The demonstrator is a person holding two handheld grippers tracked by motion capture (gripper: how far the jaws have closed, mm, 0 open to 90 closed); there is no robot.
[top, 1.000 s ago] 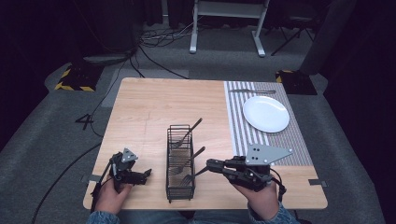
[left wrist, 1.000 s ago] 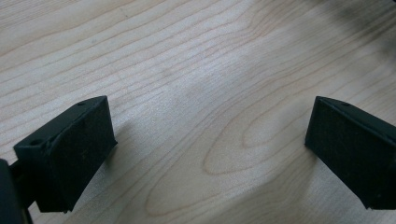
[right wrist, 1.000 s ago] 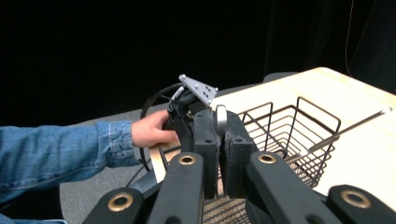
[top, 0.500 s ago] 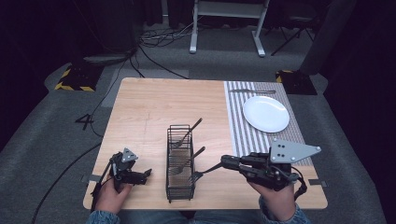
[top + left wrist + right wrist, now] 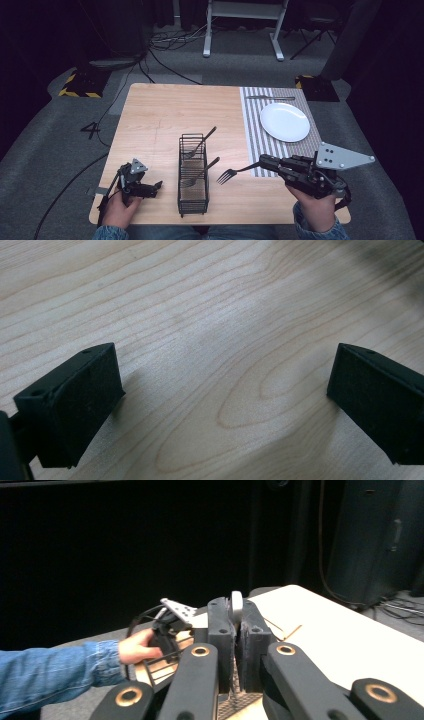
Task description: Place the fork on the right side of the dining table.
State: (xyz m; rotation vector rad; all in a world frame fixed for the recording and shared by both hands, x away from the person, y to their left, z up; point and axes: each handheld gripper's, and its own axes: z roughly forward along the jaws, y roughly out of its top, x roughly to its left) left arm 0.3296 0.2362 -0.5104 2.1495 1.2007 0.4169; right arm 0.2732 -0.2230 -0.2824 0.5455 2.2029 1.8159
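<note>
Dark grey carpet and black equipment surround the light wooden table (image 5: 165,115) on which the work goes on. At its near edge the fork (image 5: 235,173) is the thing in hand: it hangs clear above the tabletop, roughly level, its tines pointing toward the black wire caddy (image 5: 193,172) and ending just to the right of it, apart from the wire. Its handle runs back into the right gripper (image 5: 265,162), whose jaws are clamped tight on it; in the right gripper view the two black pads (image 5: 220,630) stand pressed together with the pale end of the fork's handle (image 5: 236,605) showing between them.

Inside the caddy two more forks stand tilted, one (image 5: 202,142) in the far part with its handle leaning out up and to the right, the other (image 5: 200,172) nearer the middle, leaning the same way. Right of the caddy, past the held fork, a grey striped placemat (image 5: 255,135) lies along the table's right side, bearing a white plate (image 5: 284,121) toward the far end; a knife (image 5: 267,97) lies across the mat just beyond the plate.

Left of the caddy, well apart from it, the left gripper (image 5: 155,186) sits low near the table's near edge in the person's hand. Its own view shows its jaws spread wide over bare wood grain with nothing between them. In the right gripper view that hand (image 5: 135,647) and a blue denim sleeve (image 5: 55,672) appear.
</note>
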